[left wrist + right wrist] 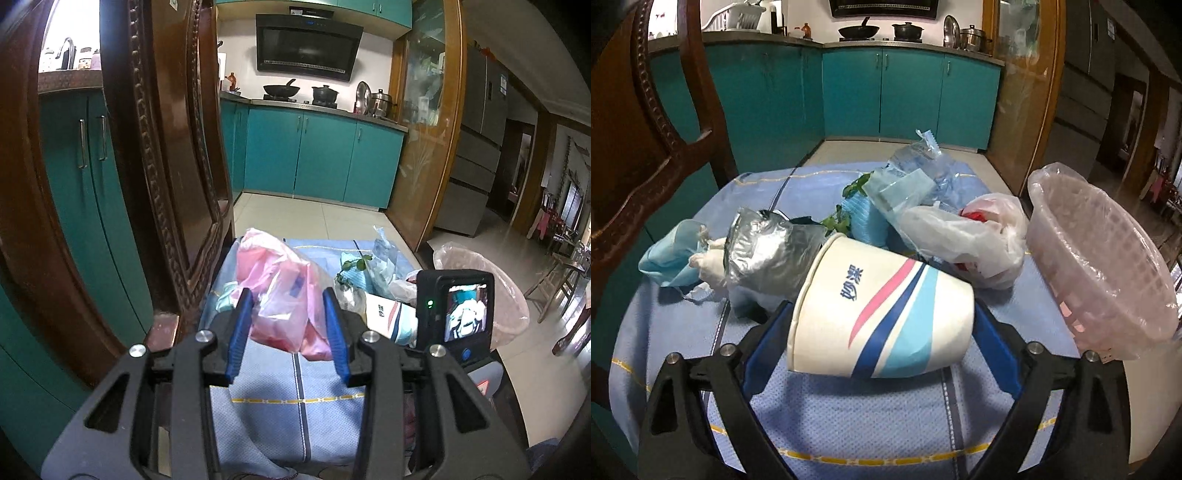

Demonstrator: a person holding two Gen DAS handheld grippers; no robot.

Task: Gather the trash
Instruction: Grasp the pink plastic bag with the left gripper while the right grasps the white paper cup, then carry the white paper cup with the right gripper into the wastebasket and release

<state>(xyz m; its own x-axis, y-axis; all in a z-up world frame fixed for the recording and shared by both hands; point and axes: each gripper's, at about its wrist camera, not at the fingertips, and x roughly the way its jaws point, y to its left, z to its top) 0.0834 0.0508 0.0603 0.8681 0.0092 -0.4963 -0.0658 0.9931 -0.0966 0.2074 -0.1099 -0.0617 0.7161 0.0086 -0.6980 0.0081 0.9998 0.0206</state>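
Right claw [882, 325] around paper cup [882, 310], seemingly gripped; pink bag [280, 291] between left claw's [288, 325] fingers.

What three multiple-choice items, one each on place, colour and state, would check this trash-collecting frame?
1. Where does the lined basket stand relative to the paper cup?
A. to its right
B. to its left
C. underneath it

2. What colour is the plastic bag between the left gripper fingers?
A. black
B. pink
C. yellow

3. How is the paper cup positioned?
A. upright
B. crushed flat
C. on its side

Answers: 1 A, the basket sits at the cloth's right edge; 2 B, the bag is translucent pink; 3 C, the cup lies tipped over between the right gripper fingers.
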